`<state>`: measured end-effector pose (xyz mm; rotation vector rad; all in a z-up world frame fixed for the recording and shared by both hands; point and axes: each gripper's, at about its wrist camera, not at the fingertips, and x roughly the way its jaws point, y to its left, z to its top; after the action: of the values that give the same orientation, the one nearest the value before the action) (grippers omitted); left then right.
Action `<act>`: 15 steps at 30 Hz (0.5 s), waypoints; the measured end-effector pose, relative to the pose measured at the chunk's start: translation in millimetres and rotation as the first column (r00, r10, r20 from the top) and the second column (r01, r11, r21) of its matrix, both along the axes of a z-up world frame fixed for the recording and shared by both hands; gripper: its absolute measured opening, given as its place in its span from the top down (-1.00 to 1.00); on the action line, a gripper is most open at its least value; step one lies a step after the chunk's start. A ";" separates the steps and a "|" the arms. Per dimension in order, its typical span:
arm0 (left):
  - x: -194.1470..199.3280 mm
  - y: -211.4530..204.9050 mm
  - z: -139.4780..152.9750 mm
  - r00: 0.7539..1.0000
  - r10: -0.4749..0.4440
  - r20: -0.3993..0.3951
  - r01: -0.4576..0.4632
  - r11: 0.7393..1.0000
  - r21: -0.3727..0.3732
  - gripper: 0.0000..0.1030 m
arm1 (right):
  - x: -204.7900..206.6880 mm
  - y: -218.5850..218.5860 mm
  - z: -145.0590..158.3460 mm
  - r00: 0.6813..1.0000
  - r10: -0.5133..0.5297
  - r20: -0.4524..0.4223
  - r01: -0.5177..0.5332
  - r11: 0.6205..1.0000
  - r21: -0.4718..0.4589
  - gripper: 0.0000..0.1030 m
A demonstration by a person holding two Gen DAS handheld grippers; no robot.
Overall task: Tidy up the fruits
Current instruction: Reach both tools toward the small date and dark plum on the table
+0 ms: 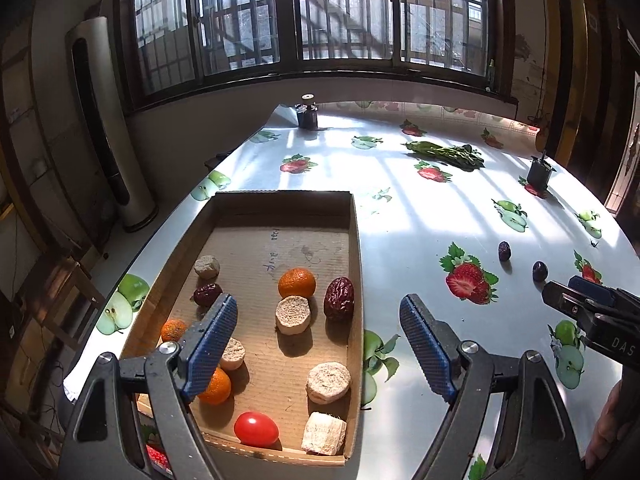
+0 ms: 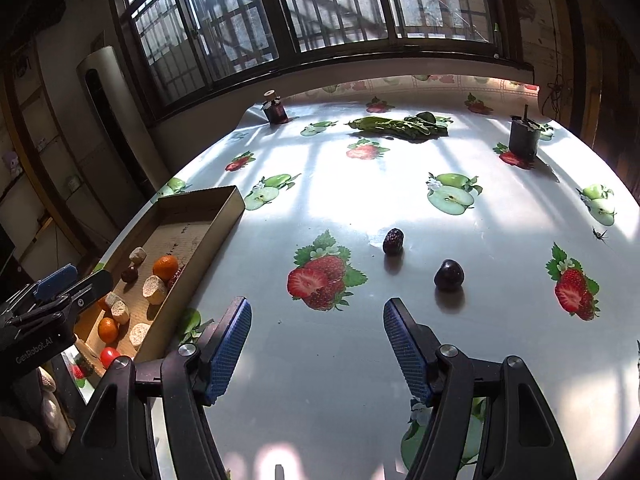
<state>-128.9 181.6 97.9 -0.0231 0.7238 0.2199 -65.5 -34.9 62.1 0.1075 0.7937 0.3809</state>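
A shallow cardboard tray (image 1: 355, 240) at the table's left holds tangerines (image 1: 297, 282), a wrinkled red date (image 1: 339, 298), a cherry tomato (image 1: 256, 429) and several pale round pieces (image 1: 292, 314). My left gripper (image 1: 318, 308) hovers open over the tray's near right part, nothing between its fingers. On the bare tablecloth lie a dark wrinkled date (image 2: 393, 241) and a dark round fruit (image 2: 449, 275). My right gripper (image 2: 318, 308) is open and empty, short of both fruits and a little to their left. The two fruits also show at the right in the left wrist view, date (image 1: 504, 251) and round fruit (image 1: 539, 271).
A bunch of leafy greens (image 2: 400, 126), a small dark jar (image 2: 276, 110) and a black container (image 2: 524, 138) stand at the far side under the window. The fruit-print tablecloth (image 2: 340, 360) covers the table. A tall white floor unit (image 1: 108, 120) stands left of the table.
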 end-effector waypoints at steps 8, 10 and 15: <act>9.9 -13.5 -0.4 0.998 -0.057 -0.022 0.056 0.997 -0.049 -0.61 | 8.3 -77.9 9.0 0.989 -0.149 0.010 0.149 0.989 -0.002 -0.42; 17.1 -22.8 -2.0 0.996 -0.087 -0.032 0.085 0.995 -0.058 -0.61 | 12.0 -103.3 10.4 0.980 -0.201 0.000 0.201 0.980 0.005 -0.43; 41.8 -56.6 -6.9 0.982 -0.181 -0.056 0.175 0.980 -0.096 -0.61 | 27.3 -143.6 4.7 0.957 -0.282 -0.065 0.285 0.958 0.044 -0.46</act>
<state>-87.1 125.0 91.0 -0.0372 0.7952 0.0160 -38.2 -178.5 66.8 0.2801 0.8130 0.1267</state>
